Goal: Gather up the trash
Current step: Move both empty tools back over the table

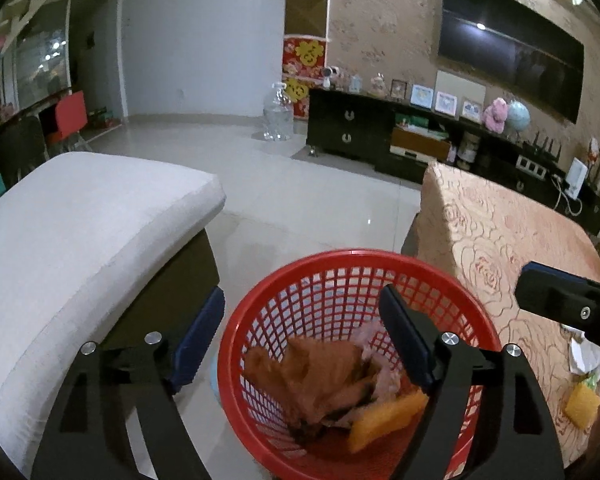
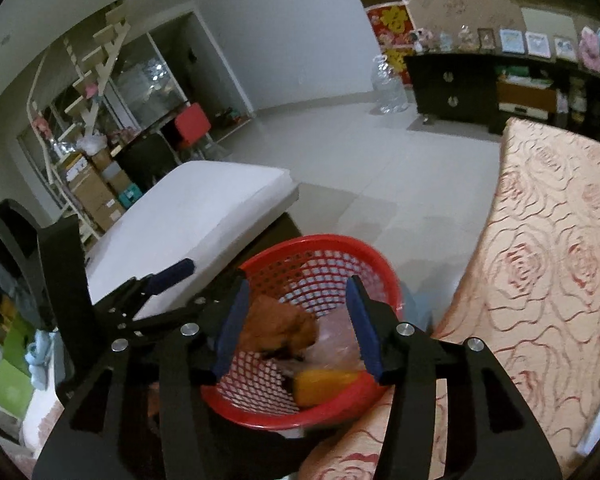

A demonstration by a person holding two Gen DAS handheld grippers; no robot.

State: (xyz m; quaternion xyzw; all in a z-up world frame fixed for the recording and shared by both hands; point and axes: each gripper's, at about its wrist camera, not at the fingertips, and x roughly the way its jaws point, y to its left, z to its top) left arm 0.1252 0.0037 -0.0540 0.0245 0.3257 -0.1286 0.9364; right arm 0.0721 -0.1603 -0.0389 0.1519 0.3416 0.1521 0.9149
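- Red mesh basket (image 1: 340, 280): it stands on the floor between the white cushioned seat (image 1: 80, 240) and the table under a rose-patterned cloth (image 1: 500, 232). I judge that it sits in this gap so both of my grippers can reach it.
- Left gripper (image 1: 300, 332): I hold it above the basket mouth, angled down. Its fingers are spread wide with nothing pinched.
- Right gripper (image 2: 296, 320): it also hovers over the basket, fingers parted and empty. The brown piece lies below and between them, apart from the pads.
- Trash inside: a crumpled brown piece (image 1: 320, 380), a yellow sponge-like block (image 1: 388, 416) and pale plastic wrap (image 2: 336, 340) rest at the bottom. Open fingers over the rim suit a drop, in my judgement.
- Remaining litter: another yellow block (image 1: 582, 406) and white scraps (image 1: 584, 356) lie on the cloth, well apart from the basket, so collection looks unfinished.
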